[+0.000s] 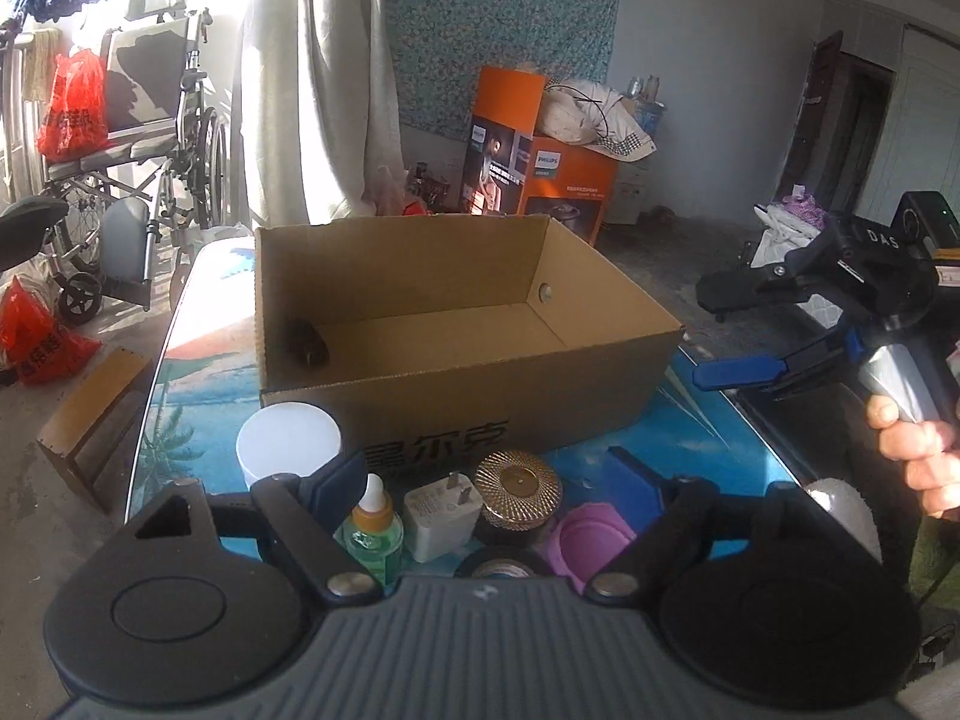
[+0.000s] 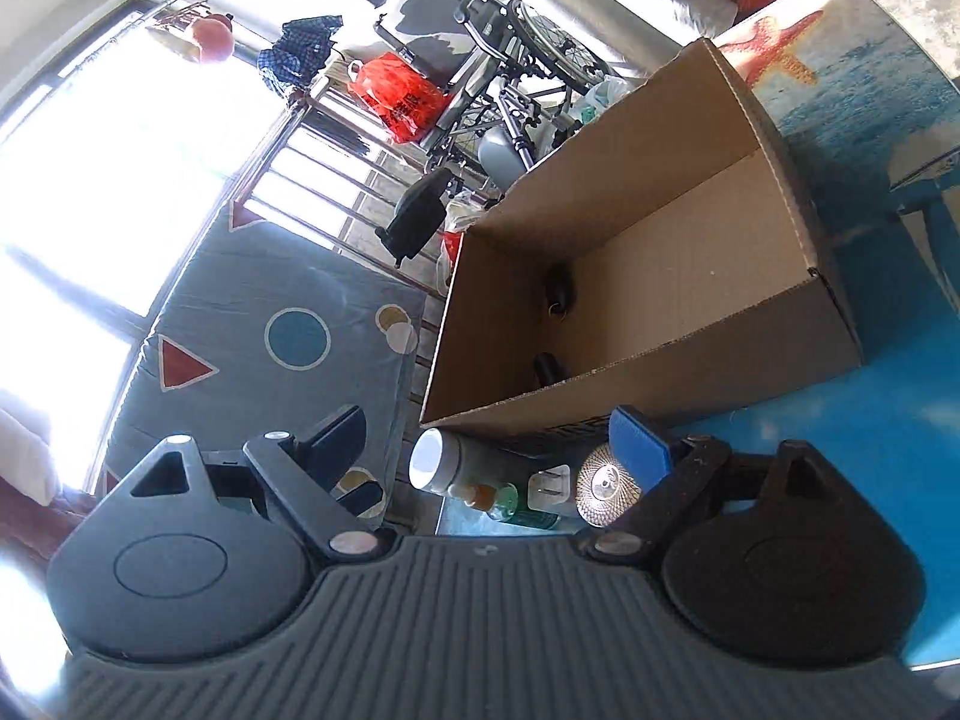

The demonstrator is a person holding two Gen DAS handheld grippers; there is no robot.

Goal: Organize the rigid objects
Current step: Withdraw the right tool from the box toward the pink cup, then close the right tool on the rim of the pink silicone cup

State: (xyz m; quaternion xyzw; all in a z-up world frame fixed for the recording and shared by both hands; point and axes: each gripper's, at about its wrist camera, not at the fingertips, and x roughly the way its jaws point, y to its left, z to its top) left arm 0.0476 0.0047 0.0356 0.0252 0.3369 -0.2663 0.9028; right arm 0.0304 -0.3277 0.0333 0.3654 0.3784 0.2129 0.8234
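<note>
An open cardboard box [image 1: 480, 384] stands on the blue table [image 1: 198, 450], with a dark object [image 1: 309, 351] in its near-left corner. In the right wrist view the box [image 2: 690, 354] holds two dark objects [image 2: 558, 294]. In front of it stand a white jar [image 1: 288, 441], a green dropper bottle [image 1: 372, 531], a white charger plug [image 1: 441, 516], a gold-lidded jar [image 1: 519, 489], a purple lid [image 1: 591, 543] and a black tape roll [image 1: 501, 567]. My left gripper [image 1: 489, 480] is open above them, empty. My right gripper [image 1: 717, 327] is open and empty, right of the box; its own view [image 2: 486, 438] shows the same.
A wheelchair [image 1: 138, 180] and red bags [image 1: 72, 102] stand on the left floor. An orange Philips carton [image 1: 528, 174] is behind the box. A small wooden crate [image 1: 90, 420] sits beside the table's left edge. A patterned mat [image 2: 258, 348] lies below.
</note>
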